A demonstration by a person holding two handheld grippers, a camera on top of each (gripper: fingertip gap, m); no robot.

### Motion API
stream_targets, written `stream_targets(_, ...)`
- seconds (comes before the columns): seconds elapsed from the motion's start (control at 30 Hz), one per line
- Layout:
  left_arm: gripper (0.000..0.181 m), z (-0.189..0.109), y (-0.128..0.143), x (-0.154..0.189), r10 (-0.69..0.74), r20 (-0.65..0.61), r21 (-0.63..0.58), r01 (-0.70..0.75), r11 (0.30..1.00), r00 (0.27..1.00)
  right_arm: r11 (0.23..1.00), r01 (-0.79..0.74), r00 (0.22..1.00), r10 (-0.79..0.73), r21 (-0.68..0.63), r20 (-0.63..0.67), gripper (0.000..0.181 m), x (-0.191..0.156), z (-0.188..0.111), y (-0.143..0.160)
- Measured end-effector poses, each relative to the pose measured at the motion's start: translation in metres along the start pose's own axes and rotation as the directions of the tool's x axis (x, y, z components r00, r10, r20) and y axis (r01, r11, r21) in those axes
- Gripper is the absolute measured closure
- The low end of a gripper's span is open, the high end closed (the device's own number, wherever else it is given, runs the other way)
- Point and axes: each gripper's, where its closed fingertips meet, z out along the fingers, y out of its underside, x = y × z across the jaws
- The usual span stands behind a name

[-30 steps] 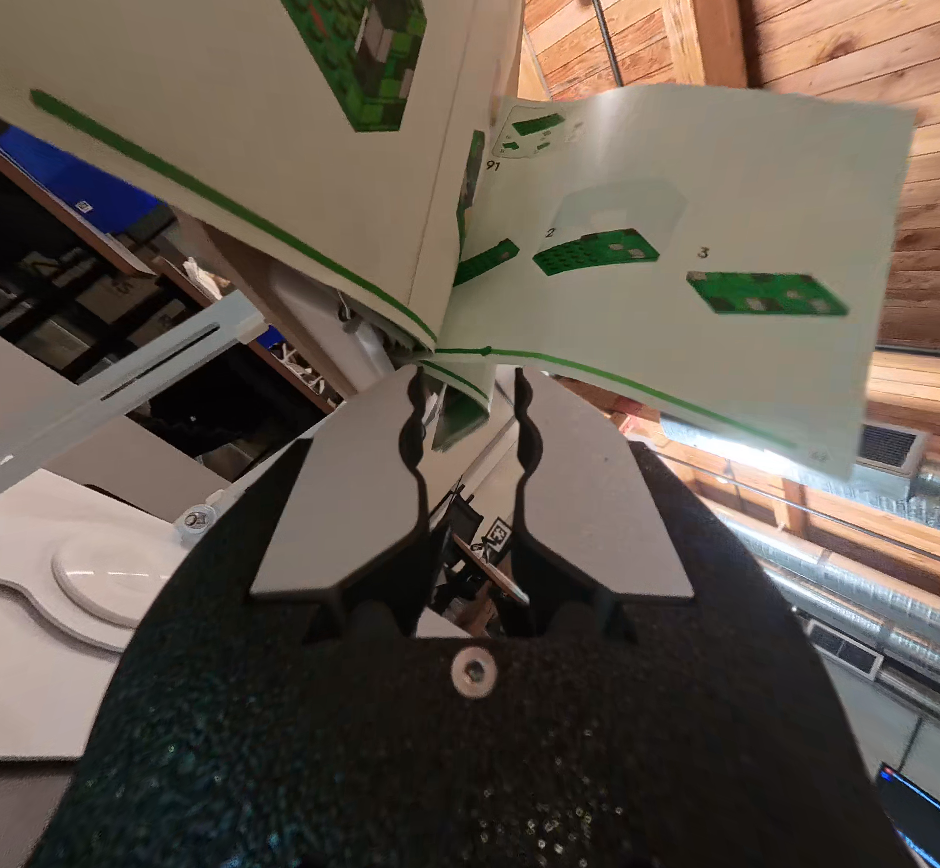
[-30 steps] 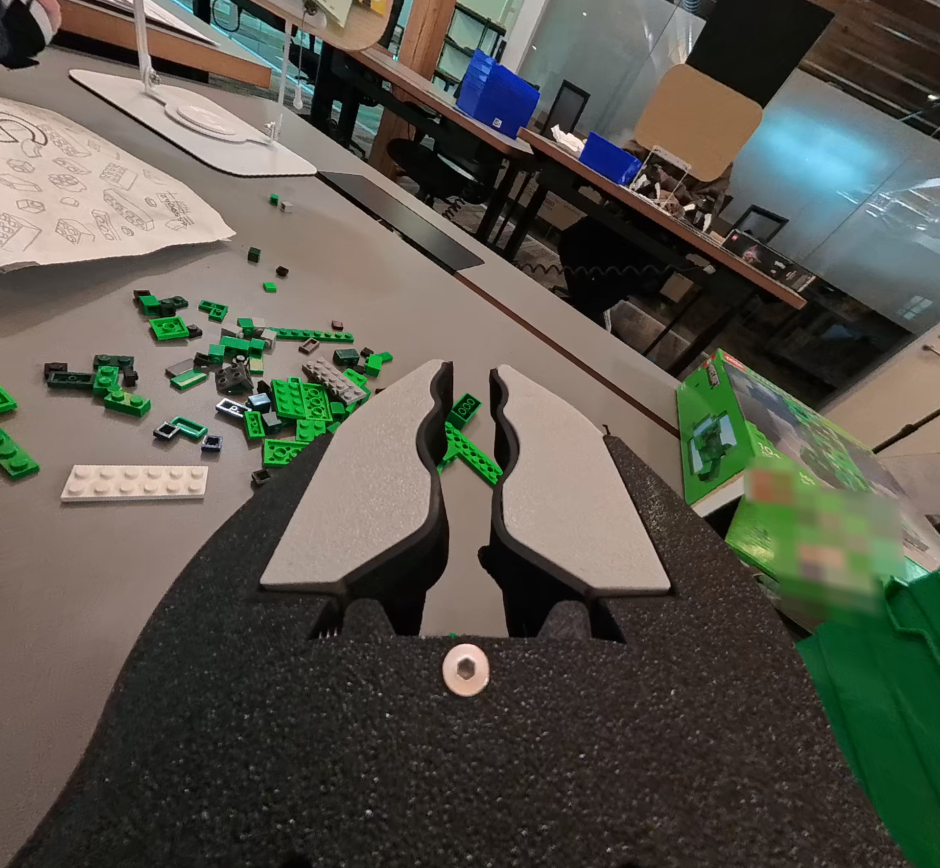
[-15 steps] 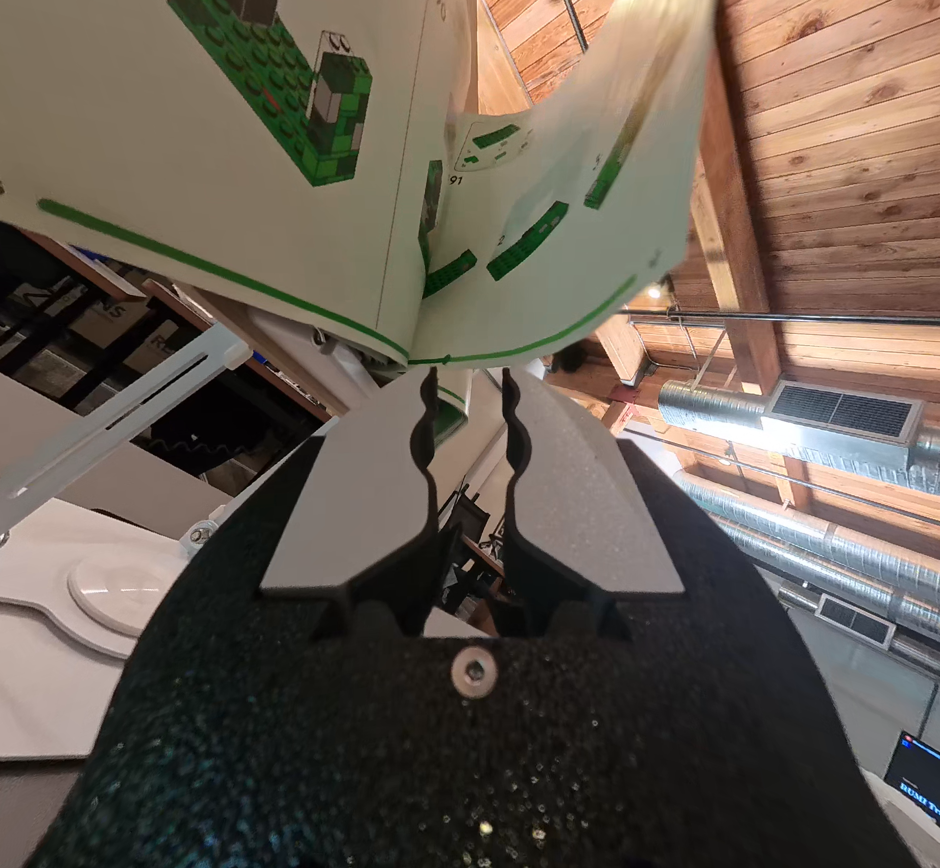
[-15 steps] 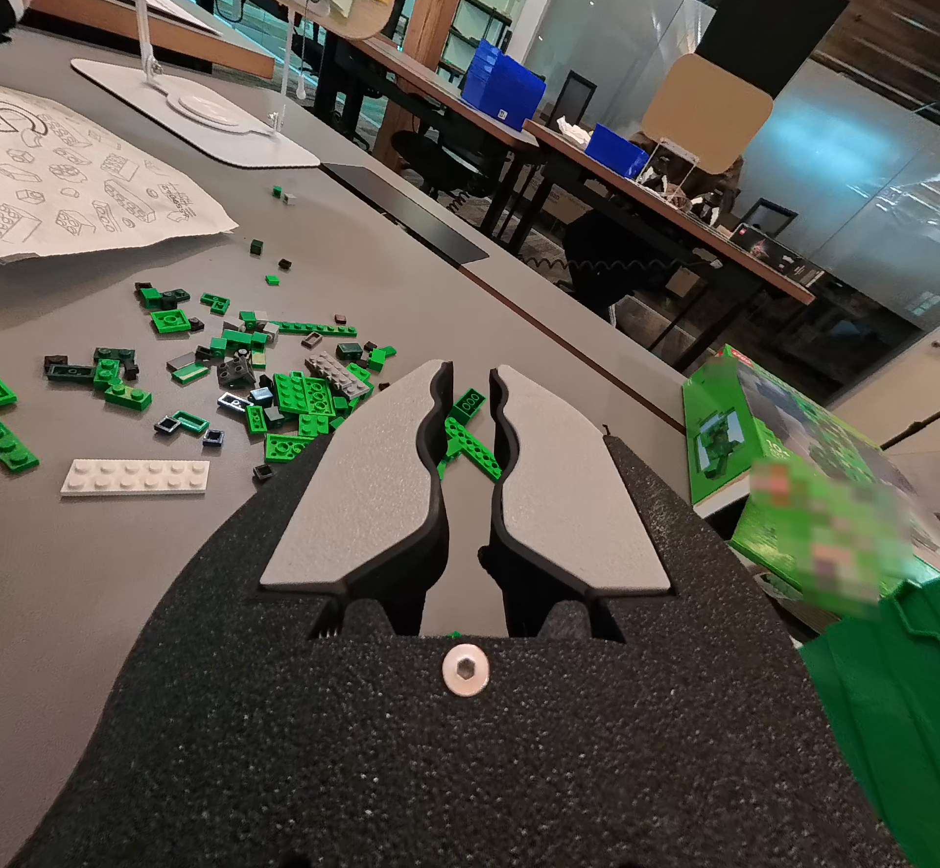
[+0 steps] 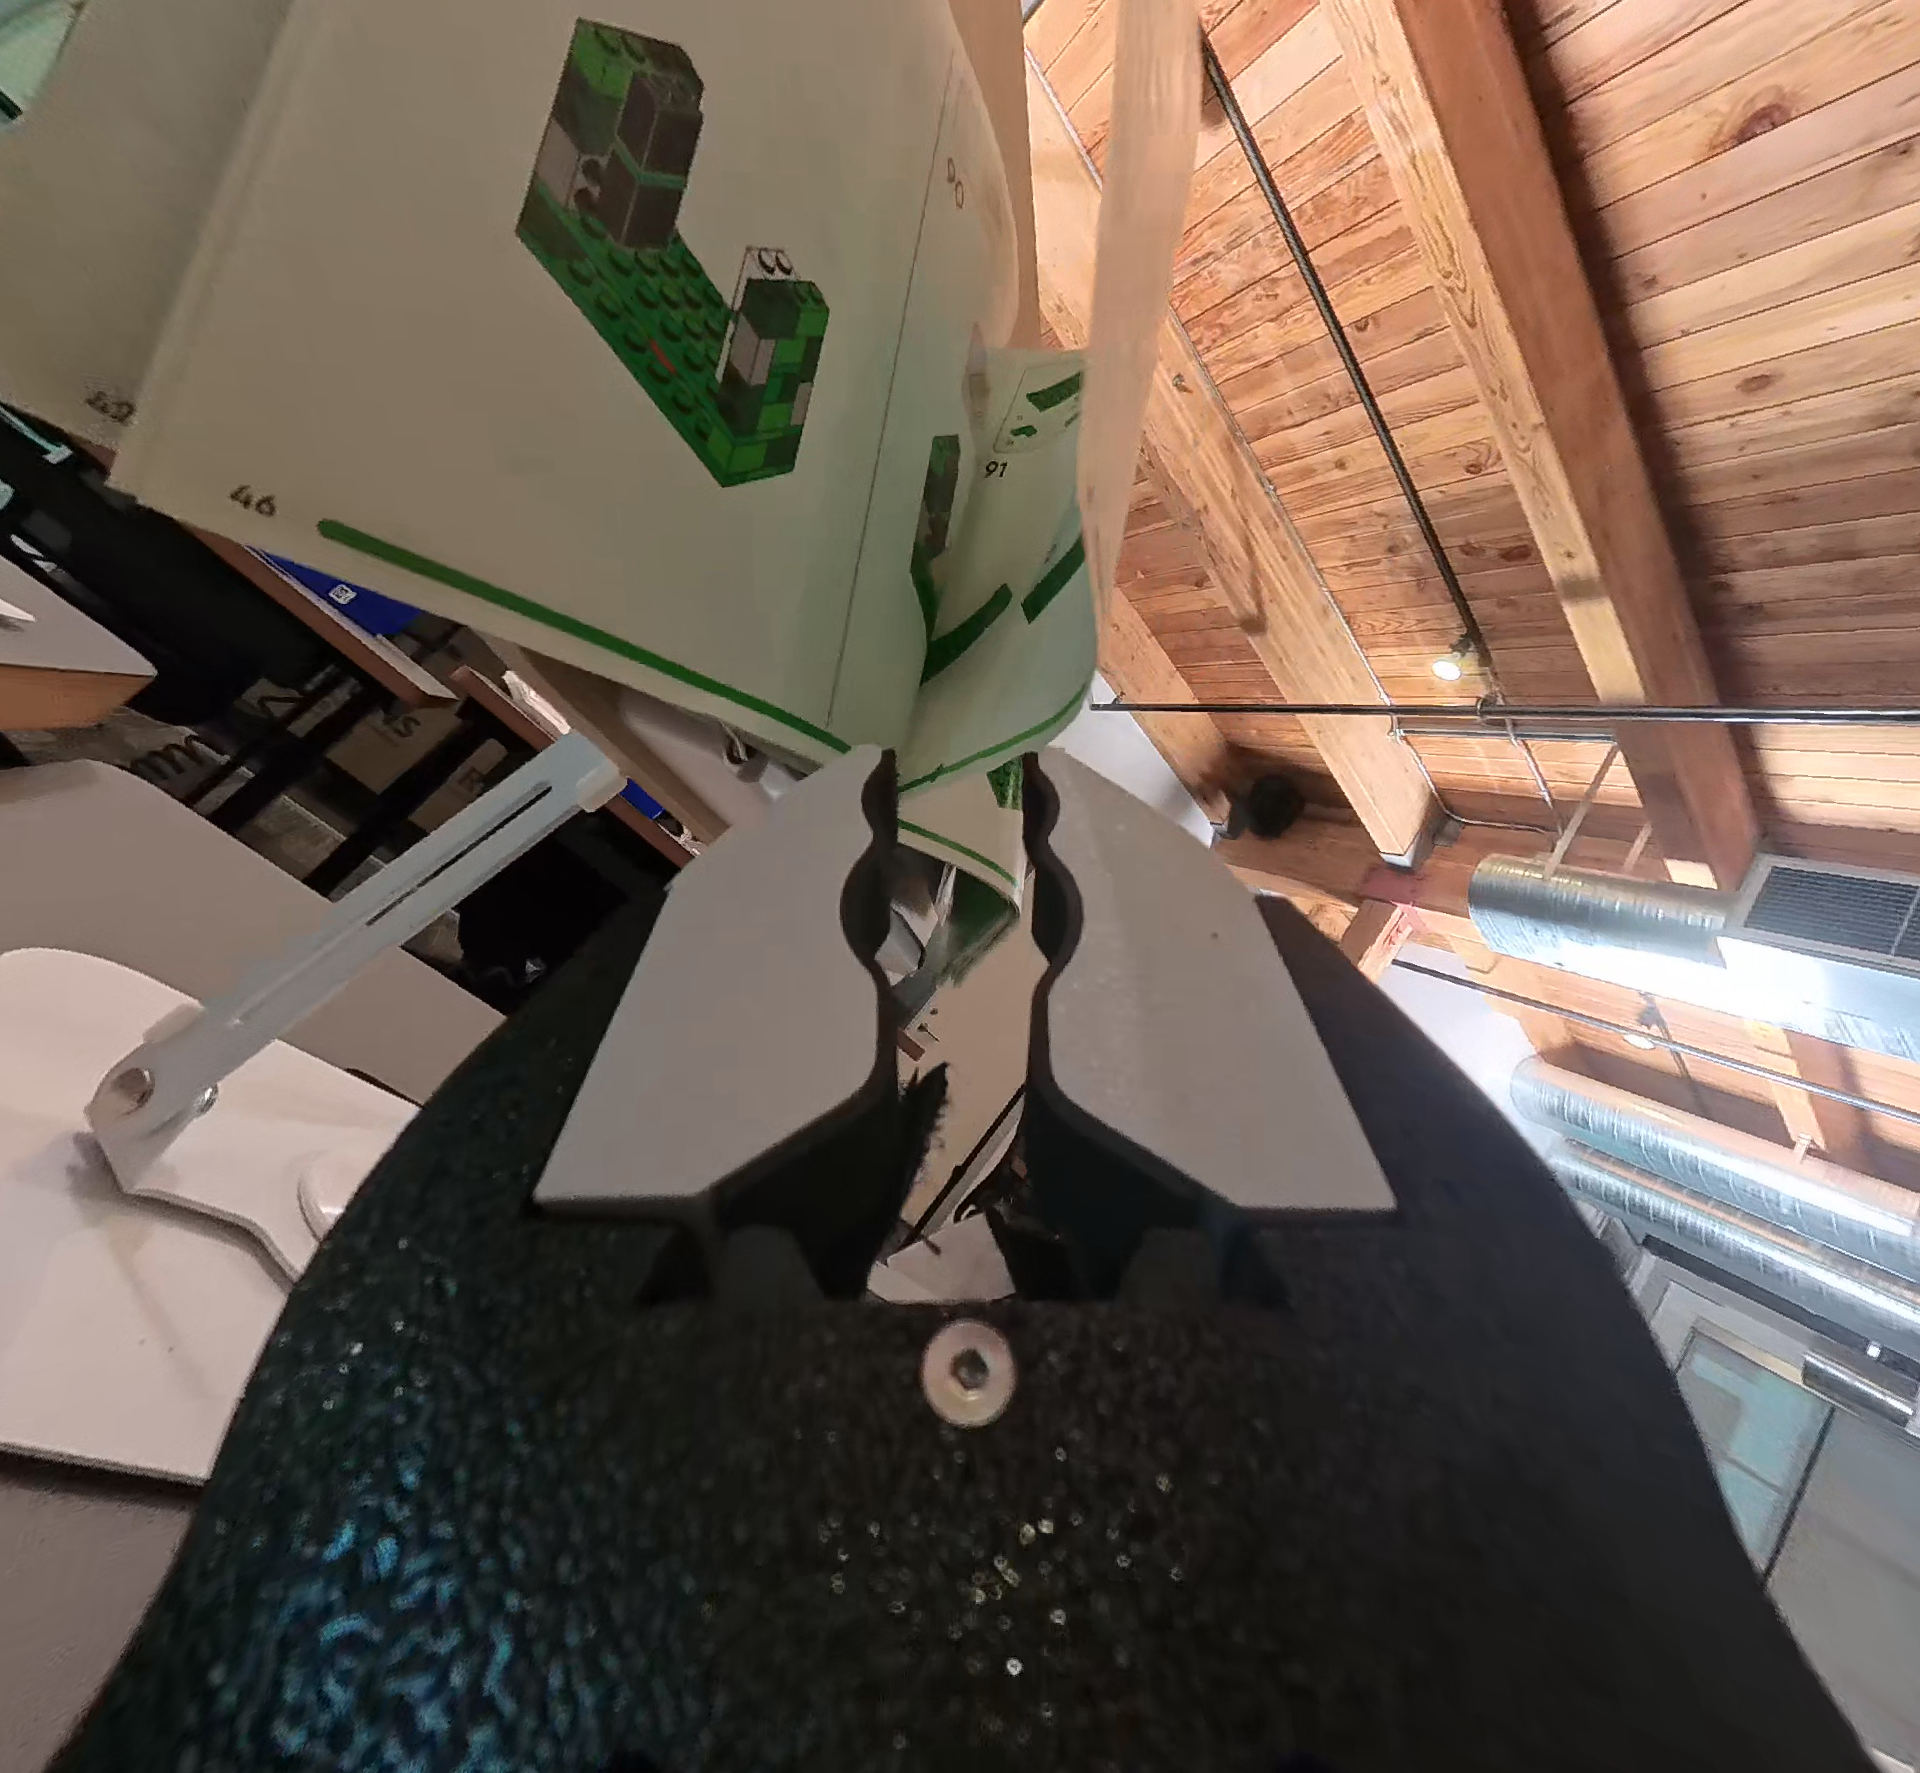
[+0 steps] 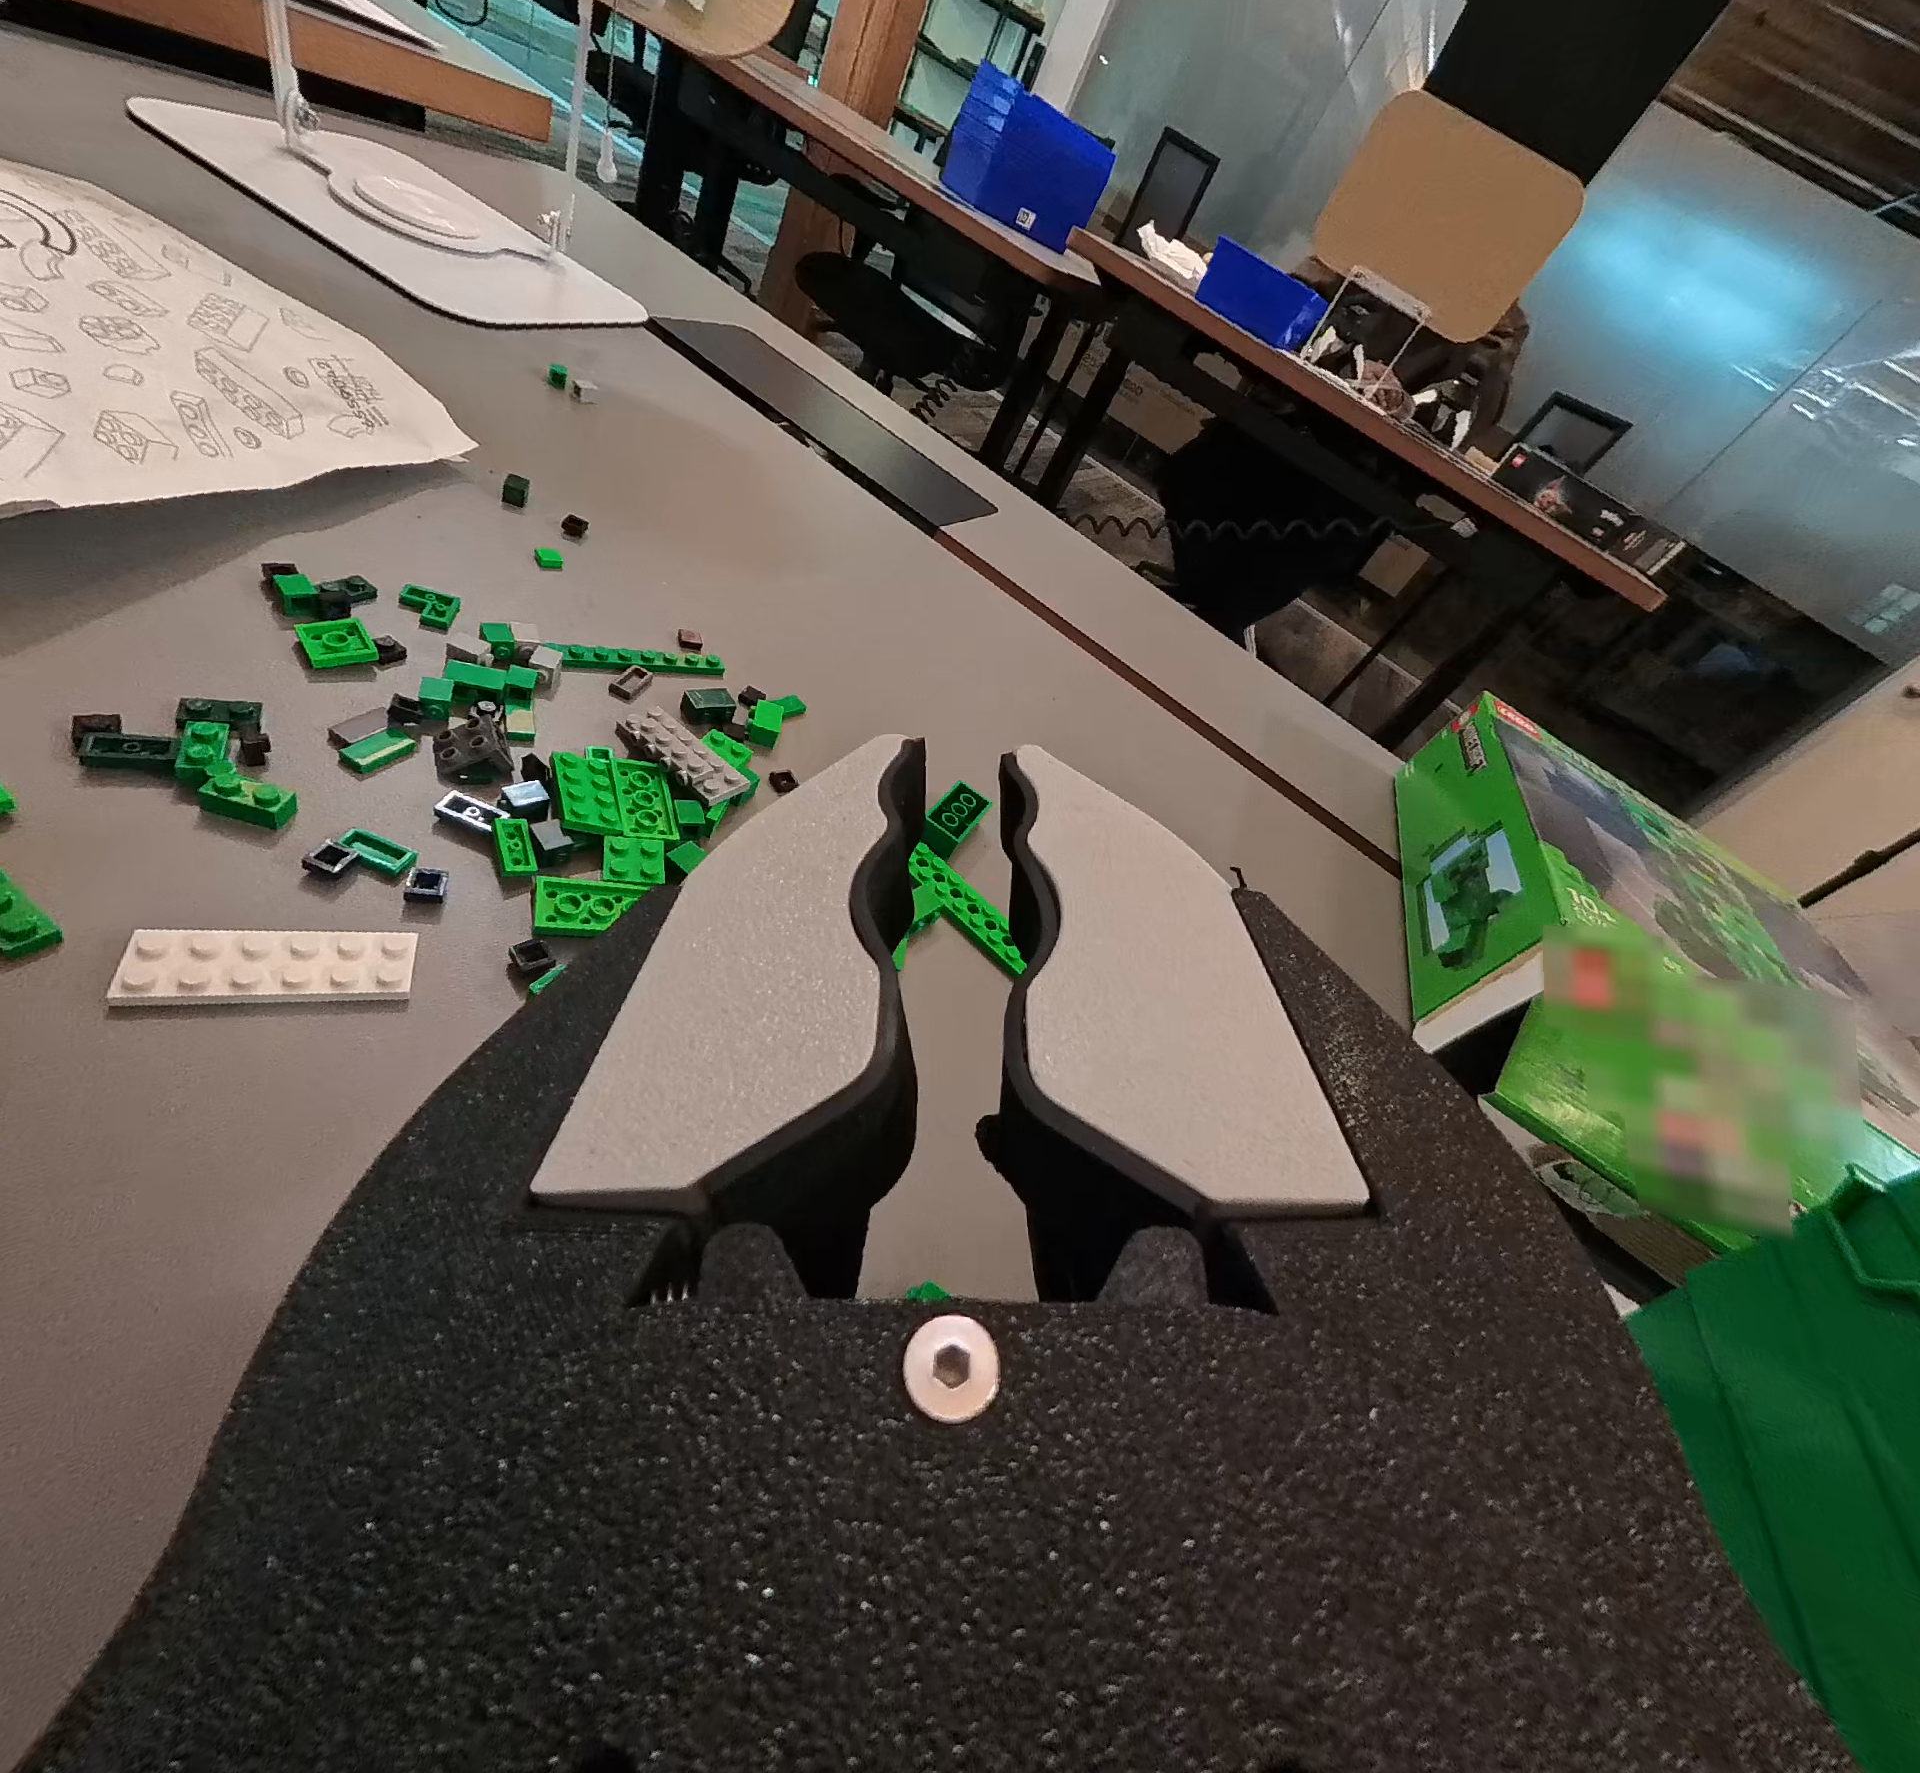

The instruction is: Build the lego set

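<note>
The open instruction booklet [image 5: 468, 321] sits on a white stand above me, its left page showing a green and grey build. One page [image 5: 1132, 217] stands edge-on in mid-turn. My left gripper [image 5: 956, 778] is open at the booklet's lower edge, with a curl of pages [image 5: 966, 871] between its fingers. My right gripper [image 6: 963, 767] is empty, its fingers a narrow gap apart, low over the grey table [image 6: 727, 497]. Loose green, grey and black bricks [image 6: 613, 798] lie just left of it. A long green plate [image 6: 966, 902] shows between its fingers.
A white plate [image 6: 260, 965] lies at the front left. A paper bag printed with brick drawings [image 6: 156, 373] lies at the far left, by the stand's white base [image 6: 395, 217]. The green set box [image 6: 1507, 850] and a green bin [image 6: 1818, 1463] are on the right. The left gripper's tips are roughly 55 cm from the right gripper's.
The booklet's right page has swung up and over to the left and now stands edge-on. My left gripper has moved up closer under the booklet. The right gripper has barely moved.
</note>
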Motion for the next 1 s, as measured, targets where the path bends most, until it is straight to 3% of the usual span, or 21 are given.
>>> stream_targets(0.53, 0.143, -0.006, -0.004, -0.024, -0.149, 0.051, 0.053, 0.146, 0.988, 0.988, 1.0, 0.005, 1.0, -0.005, -0.007, -0.003, 0.168, 0.001, 0.0, 0.002)
stream_targets(0.87, 0.108, -0.014, 0.002, -0.039, -0.198, 0.137, 0.059, 0.192, 0.98, 0.971, 1.0, 0.005, 1.0, -0.005, -0.014, -0.012, 0.168, 0.003, 0.001, 0.005)
stream_targets(1.0, 0.105, -0.033, -0.008, -0.04, -0.157, 0.174, 0.051, 0.151, 0.987, 0.972, 1.0, -0.006, 1.0, 0.006, -0.015, -0.015, 0.168, 0.005, 0.001, 0.006)
